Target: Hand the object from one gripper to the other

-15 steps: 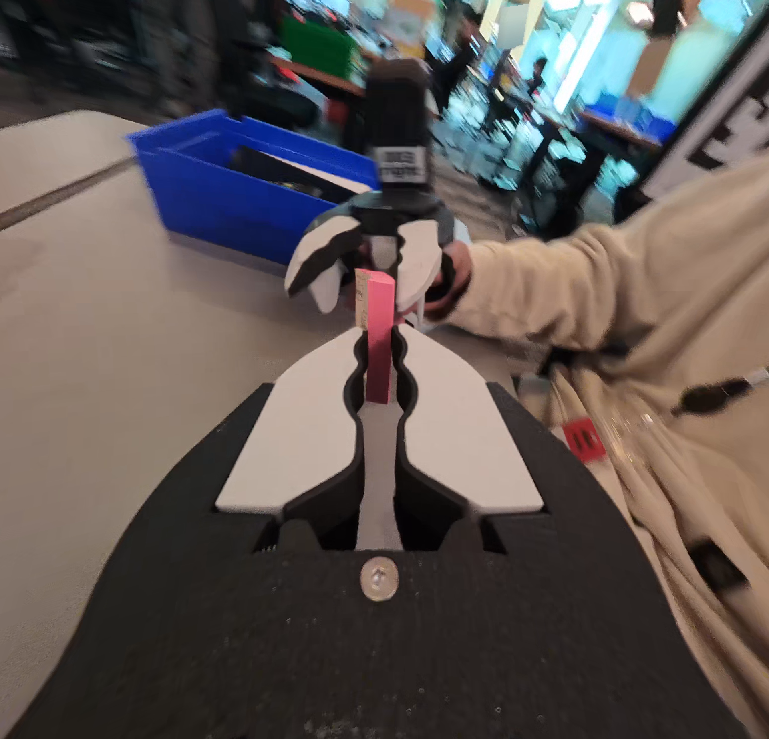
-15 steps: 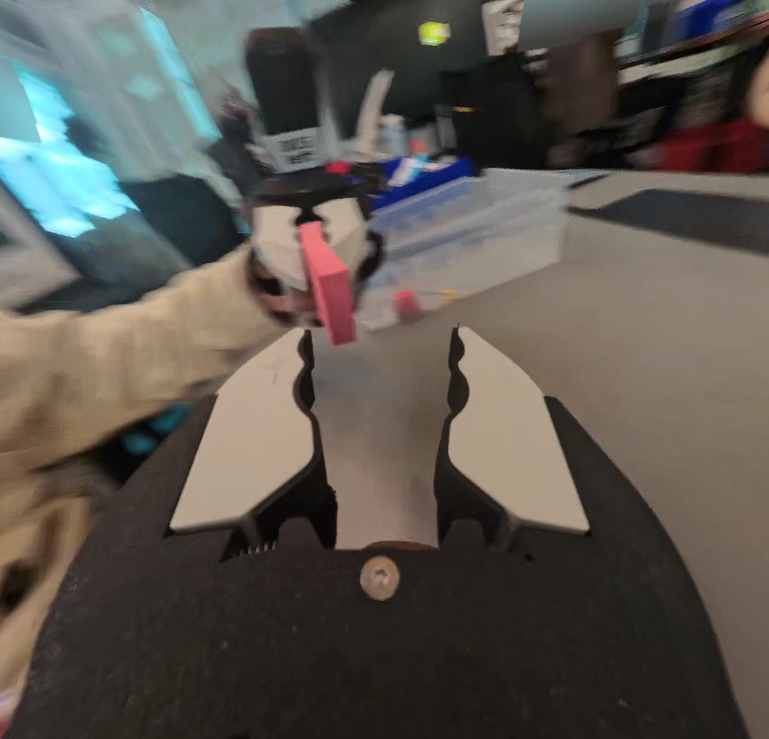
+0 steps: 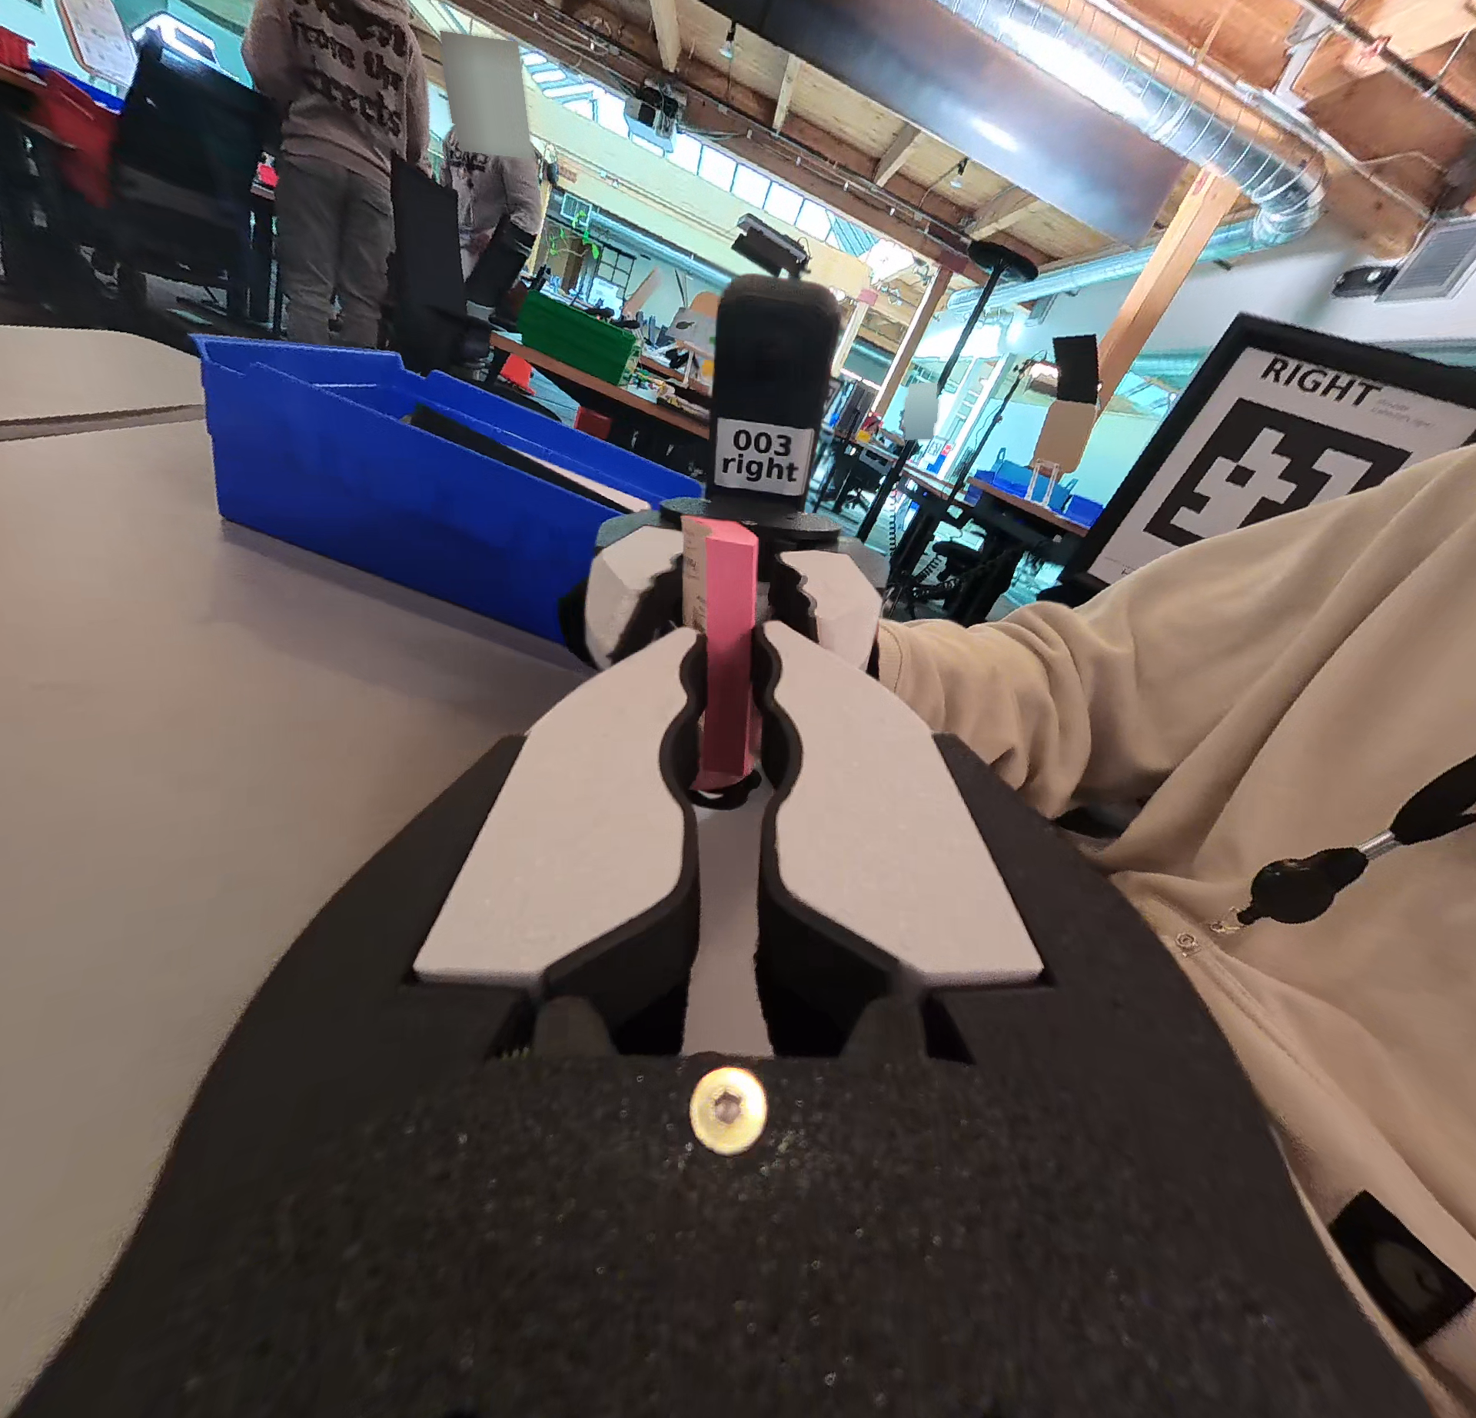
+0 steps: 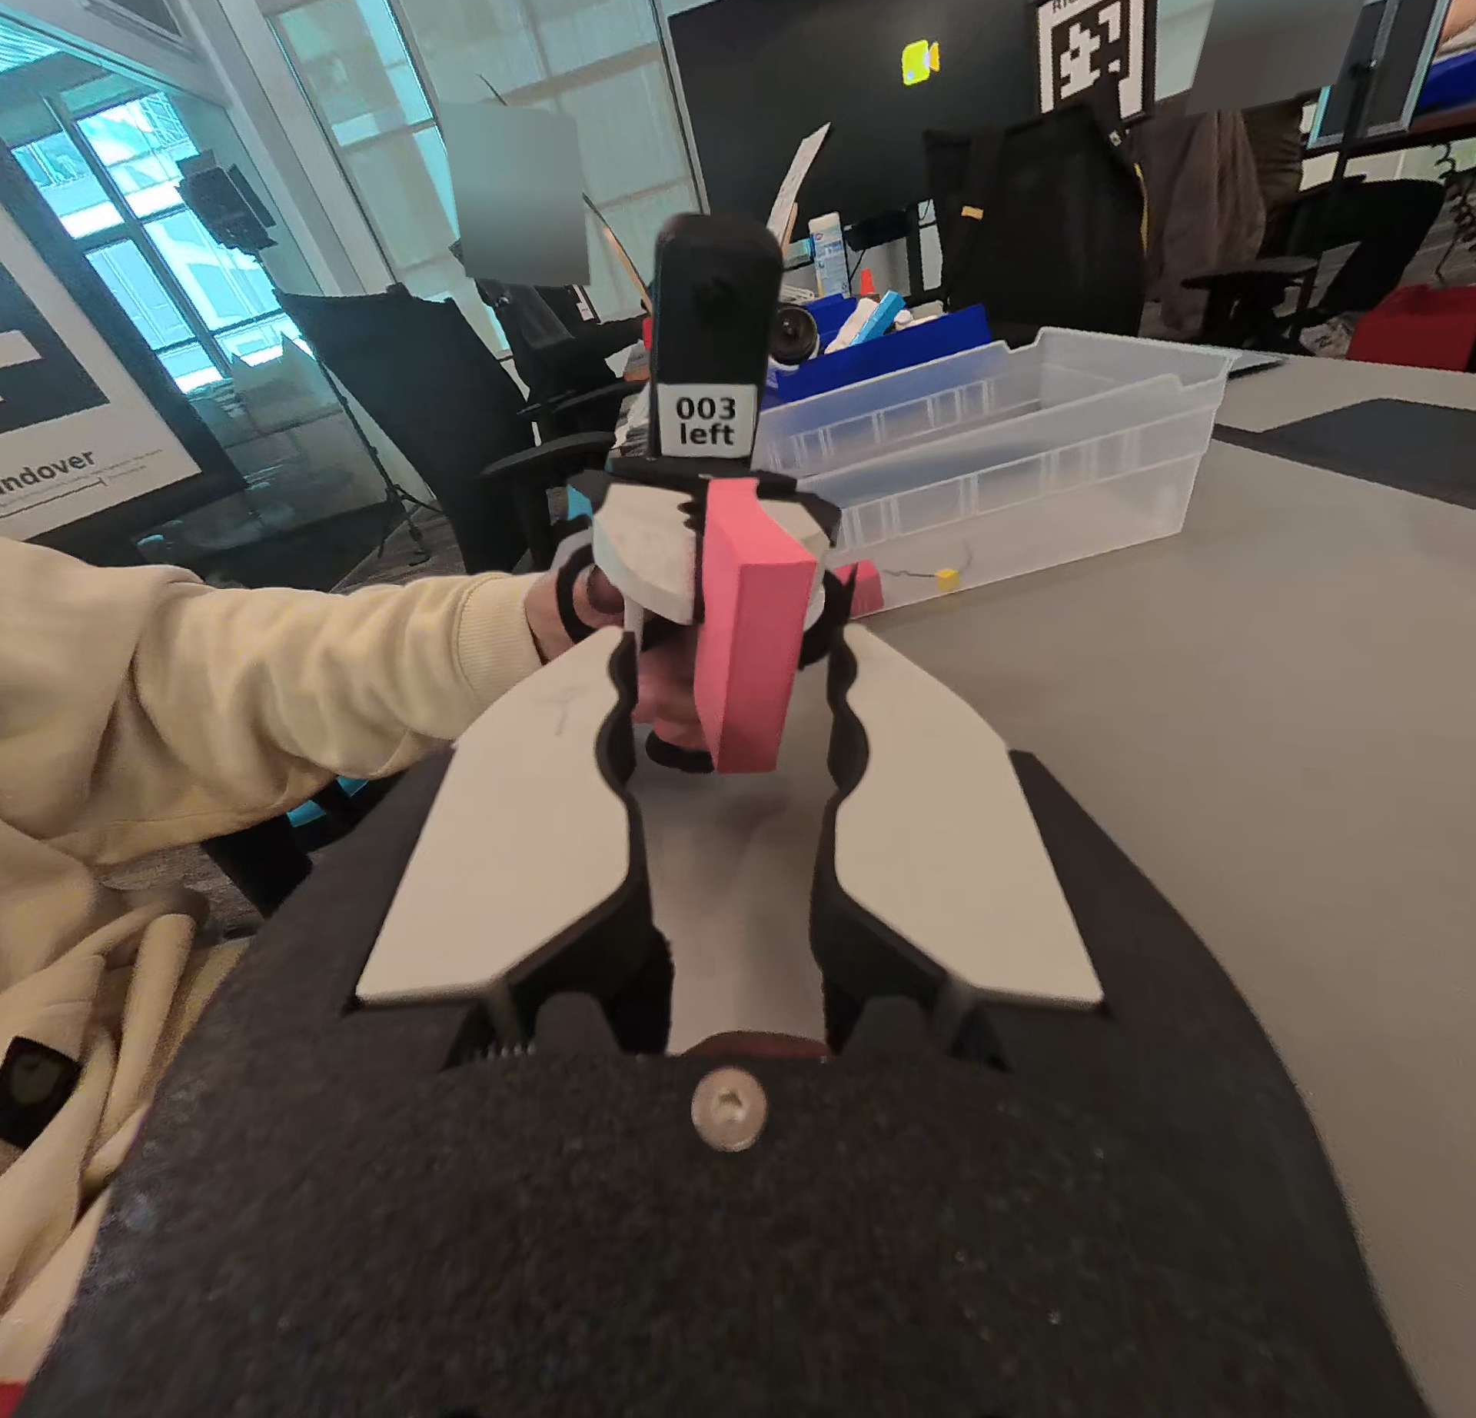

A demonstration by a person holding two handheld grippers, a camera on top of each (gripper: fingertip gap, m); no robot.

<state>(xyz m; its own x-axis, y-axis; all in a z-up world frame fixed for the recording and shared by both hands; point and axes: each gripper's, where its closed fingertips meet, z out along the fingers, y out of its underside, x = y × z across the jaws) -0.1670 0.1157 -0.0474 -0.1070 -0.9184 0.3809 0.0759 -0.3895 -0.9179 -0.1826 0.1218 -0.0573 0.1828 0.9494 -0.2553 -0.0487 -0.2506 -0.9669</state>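
Midway through the handover, the left claw [image 3: 728,649] stood clamped on a flat pink foam block [image 4: 747,637], held upright between the right claw [image 4: 731,661]'s spread fingers; next, that claw needed to close.

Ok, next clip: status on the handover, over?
Left hand-held gripper shut on pink block. Right hand-held gripper open, fingers either side of the block, not gripping yet. Nothing between them; blue bin and clear bin well aside.
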